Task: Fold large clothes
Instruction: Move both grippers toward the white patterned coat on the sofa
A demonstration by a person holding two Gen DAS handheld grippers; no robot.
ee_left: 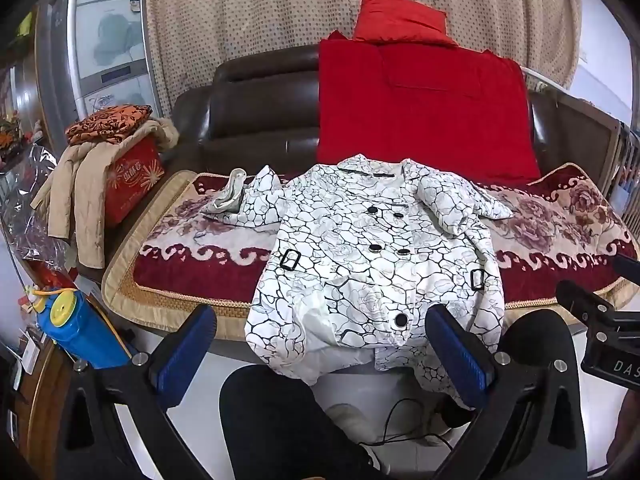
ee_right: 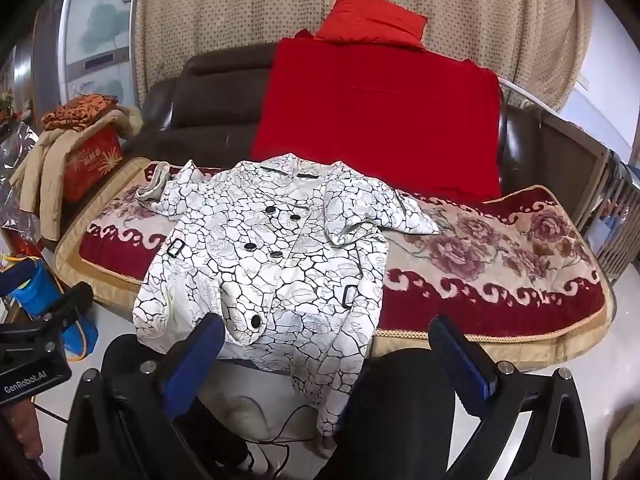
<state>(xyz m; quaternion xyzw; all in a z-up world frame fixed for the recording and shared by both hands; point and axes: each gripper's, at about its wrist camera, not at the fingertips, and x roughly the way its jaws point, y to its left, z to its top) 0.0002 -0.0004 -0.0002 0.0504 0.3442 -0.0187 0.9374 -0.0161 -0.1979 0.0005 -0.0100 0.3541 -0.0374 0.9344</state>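
A white coat (ee_left: 360,248) with a black crackle print and black buttons lies face up on the floral sofa cover (ee_left: 200,264), its hem hanging over the front edge. Both sleeves are bunched near the shoulders. In the right wrist view the same coat (ee_right: 272,256) sits left of centre. My left gripper (ee_left: 320,336) hovers open just in front of the hem, nothing between its blue pads (ee_left: 460,356). My right gripper (ee_right: 324,344) is open too, near the coat's lower right corner, apart from the cloth.
A brown leather sofa (ee_left: 256,112) carries a red blanket (ee_left: 420,112) and red pillow (ee_left: 400,16). At left a red box (ee_left: 132,180) holds a beige jacket and orange cloth; a blue bottle (ee_left: 76,324) stands below. The person's dark-clad knees (ee_left: 272,412) and a cable are underneath.
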